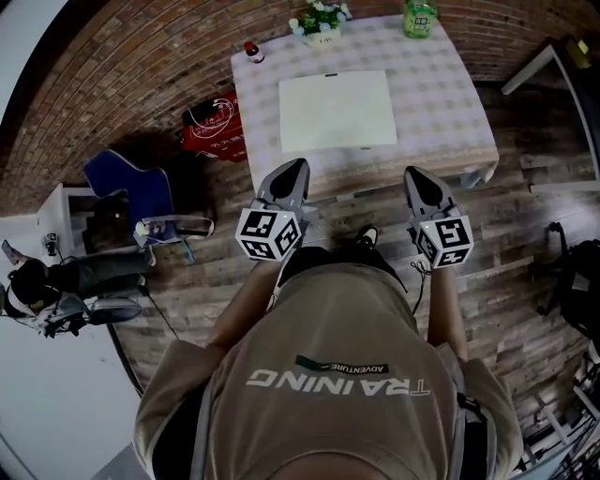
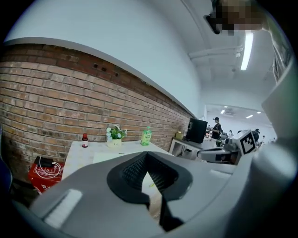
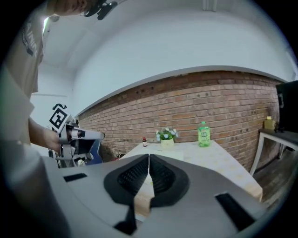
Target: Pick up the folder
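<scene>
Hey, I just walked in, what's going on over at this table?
A person stands at a small table with a two-jaw gripper in each hand. The white folder lies flat in the middle of the table, untouched. The left gripper and the right gripper are held out near the table's near edge, pointing toward the folder, jaws together and empty. Along the far edge stand a potted plant, a green bottle and a small red bottle.
</scene>
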`<action>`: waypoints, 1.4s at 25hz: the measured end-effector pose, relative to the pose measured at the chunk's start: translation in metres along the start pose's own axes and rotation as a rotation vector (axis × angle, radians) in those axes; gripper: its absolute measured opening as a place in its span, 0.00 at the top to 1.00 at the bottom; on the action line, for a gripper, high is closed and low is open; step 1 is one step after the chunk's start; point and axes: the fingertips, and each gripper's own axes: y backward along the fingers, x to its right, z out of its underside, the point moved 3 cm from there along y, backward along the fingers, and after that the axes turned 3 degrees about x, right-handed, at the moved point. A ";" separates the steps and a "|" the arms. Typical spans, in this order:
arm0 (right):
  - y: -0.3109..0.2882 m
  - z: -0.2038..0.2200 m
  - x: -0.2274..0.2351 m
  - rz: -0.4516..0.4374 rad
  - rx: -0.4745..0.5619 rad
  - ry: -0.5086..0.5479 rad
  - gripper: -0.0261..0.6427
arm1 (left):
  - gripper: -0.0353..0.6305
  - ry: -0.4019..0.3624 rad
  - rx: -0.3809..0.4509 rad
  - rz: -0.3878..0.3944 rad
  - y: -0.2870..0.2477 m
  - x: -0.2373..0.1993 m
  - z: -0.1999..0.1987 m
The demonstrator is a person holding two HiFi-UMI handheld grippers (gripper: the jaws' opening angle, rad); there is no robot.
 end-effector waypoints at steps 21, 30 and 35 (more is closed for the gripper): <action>-0.123 0.001 0.039 -0.048 -0.200 -0.085 0.94 | 0.94 -0.028 -0.152 -0.126 -0.076 -0.144 0.021; -0.193 0.009 0.068 0.089 -0.364 -0.118 0.94 | 0.92 0.087 -0.271 -0.007 -0.133 -0.197 0.039; -0.207 0.037 0.086 0.071 -0.495 -0.093 0.94 | 0.77 0.231 -0.367 -0.027 -0.140 -0.215 0.065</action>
